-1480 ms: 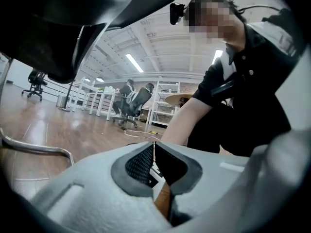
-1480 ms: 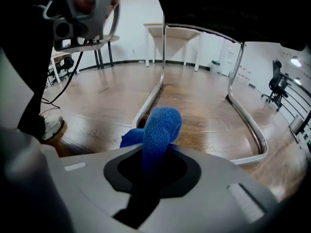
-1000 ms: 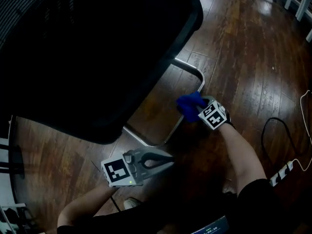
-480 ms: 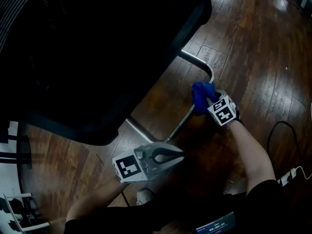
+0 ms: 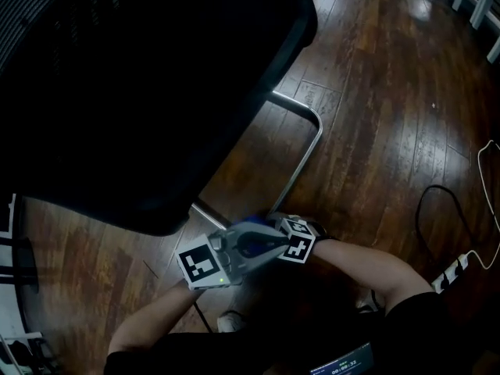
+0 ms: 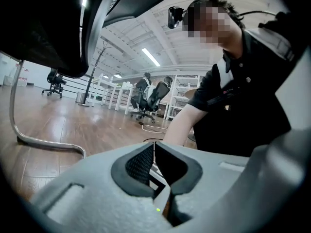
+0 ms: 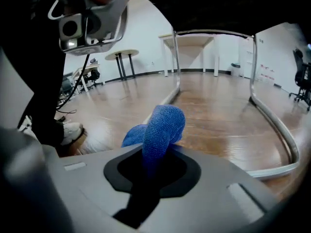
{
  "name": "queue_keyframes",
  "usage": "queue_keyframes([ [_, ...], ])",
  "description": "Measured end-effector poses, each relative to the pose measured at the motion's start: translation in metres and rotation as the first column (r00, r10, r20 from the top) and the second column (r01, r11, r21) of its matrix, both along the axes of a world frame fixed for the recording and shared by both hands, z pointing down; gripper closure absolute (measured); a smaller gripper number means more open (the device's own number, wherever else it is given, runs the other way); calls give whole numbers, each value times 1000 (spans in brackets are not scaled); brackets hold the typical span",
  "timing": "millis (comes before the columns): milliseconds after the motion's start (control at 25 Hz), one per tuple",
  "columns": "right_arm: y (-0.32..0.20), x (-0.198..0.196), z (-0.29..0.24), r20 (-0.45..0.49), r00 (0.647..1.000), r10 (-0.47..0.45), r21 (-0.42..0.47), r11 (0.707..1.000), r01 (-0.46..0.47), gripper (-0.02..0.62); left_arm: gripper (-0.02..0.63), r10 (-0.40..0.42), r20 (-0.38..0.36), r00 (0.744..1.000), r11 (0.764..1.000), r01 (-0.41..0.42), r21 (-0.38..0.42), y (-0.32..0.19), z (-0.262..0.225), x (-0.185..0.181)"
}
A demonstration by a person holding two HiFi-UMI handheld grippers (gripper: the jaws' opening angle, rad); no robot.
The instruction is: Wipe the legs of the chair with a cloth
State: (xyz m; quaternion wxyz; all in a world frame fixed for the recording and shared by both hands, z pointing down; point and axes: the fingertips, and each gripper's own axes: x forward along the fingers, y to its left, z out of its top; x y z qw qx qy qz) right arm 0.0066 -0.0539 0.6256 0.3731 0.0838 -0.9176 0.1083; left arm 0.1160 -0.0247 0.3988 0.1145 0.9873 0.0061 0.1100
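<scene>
my right gripper (image 7: 151, 165) is clamped tight on the blue cloth (image 7: 163, 125), which bulges up out of the jaws. it sits low by the near end of the chrome chair leg (image 5: 301, 165), over the wooden floor (image 5: 375, 116). i can't tell if cloth and tube touch. my left gripper (image 6: 154, 163) is closed on nothing, just beside the right one.

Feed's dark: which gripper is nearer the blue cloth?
Right. The right gripper is shut on the blue cloth; the left gripper sits close beside it, shut and empty.
</scene>
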Motion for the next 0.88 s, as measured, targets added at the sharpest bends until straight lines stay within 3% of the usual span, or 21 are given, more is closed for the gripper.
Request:
queue_keyframes([
  [160,-4,-7,2,23,999,-29,16,999,28,541,604,-32,-5,999,999,32,6,-3,-4,-11],
  [280,-62,33,3,27,991,128,37,991,-129,540,604,-36,-7,999,999,36,12,-1,-8,-15],
  [360,-118,80,6,24,951,307,56,950,-308,540,604,-37,-3,999,999,37,8,2,-11,-16],
  [480,-193,160,4,13,833,553,120,826,-550,540,604,-44,9,999,999,44,4,7,-11,-17],
  [560,-224,200,2,-7,761,649,180,749,-637,541,604,-58,10,998,998,58,2,8,-13,-21],
  [640,-239,222,2,-7,714,701,202,700,-685,540,604,-80,11,997,997,80,-1,5,-15,-27],
  [760,-243,226,2,7,686,727,187,673,-715,541,604,-104,5,995,995,104,-2,-1,-16,-34],
  [880,-230,215,3,16,689,724,153,679,-718,543,604,-94,7,996,996,94,-7,-3,-14,-29],
])
